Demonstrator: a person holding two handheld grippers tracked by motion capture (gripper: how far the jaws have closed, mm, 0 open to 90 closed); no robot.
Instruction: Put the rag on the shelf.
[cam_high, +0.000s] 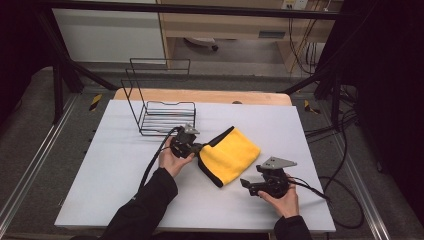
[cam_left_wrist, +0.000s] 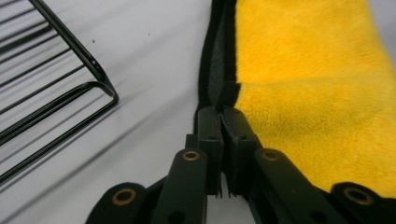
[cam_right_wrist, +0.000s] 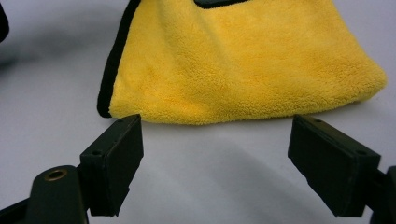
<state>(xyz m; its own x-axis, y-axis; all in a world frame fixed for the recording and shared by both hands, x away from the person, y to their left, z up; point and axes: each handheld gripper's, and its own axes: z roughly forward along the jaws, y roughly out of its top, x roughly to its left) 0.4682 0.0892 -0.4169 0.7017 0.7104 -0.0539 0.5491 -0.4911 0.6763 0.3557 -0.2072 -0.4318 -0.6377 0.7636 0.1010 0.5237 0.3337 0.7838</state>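
Left gripper (cam_left_wrist: 222, 114): clamped on black trimmed edge of yellow cloth (cam_high: 228, 155), near one corner, jaws pinching only a thin fold of hem. Right gripper (cam_right_wrist: 215, 154): released, jaws wide apart, resting just short of cloth's near edge without touching. Cloth location: folded, lying flat on white table (cam_high: 125, 175), between both grippers, just beside wire rack (cam_high: 162, 112). Risk one: slippage of hem from left pads if pulled sharply, given shallow bite on soft pile. Risk two: single-point lift likely to unfold or drag cloth rather than raise it evenly. Risk three: swing toward rack liable to snag trim on wire ends. Recommended: second grip by right gripper before lifting.
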